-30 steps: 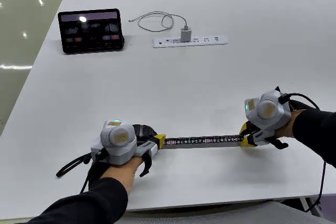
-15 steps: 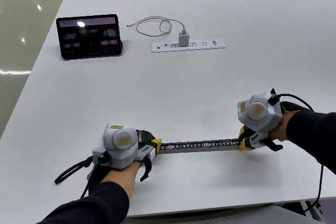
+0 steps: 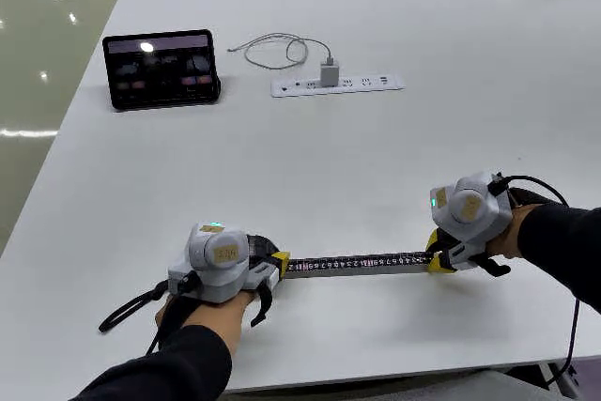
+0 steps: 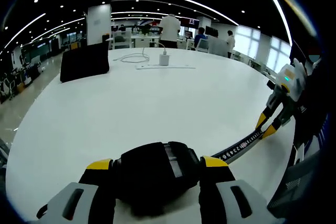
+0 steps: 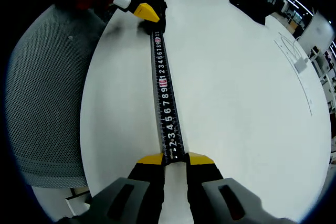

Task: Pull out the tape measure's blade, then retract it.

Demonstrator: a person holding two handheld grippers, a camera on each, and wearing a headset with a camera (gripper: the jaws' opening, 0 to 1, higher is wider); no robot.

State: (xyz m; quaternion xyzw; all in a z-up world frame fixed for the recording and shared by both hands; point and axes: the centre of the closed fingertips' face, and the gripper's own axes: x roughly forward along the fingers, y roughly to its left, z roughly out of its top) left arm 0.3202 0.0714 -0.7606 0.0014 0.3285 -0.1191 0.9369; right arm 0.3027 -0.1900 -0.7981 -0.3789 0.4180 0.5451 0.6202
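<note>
Two grippers work near the front edge of the bench (image 3: 394, 157). The left gripper (image 3: 278, 262) has its jaws closed against both sides of the black tape measure case (image 4: 157, 177), at about 7 o'clock in the head view. The blade (image 5: 165, 93) is drawn out and runs low along the bench toward 4 o'clock. The right gripper (image 5: 171, 159) jaws pinch the blade's tip. A tablet (image 3: 160, 68) and a power strip (image 3: 338, 84) lie well apart, at 11 to 12 o'clock.

Table (image 3: 376, 157): white, smooth, matt.
Tape measure case (image 4: 157, 174): black plastic, slight sheen.
Blade (image 5: 165, 103): dark, smooth, printed numerals.
Tablet (image 3: 160, 68), near table's far left corner: glossy screen.
</note>
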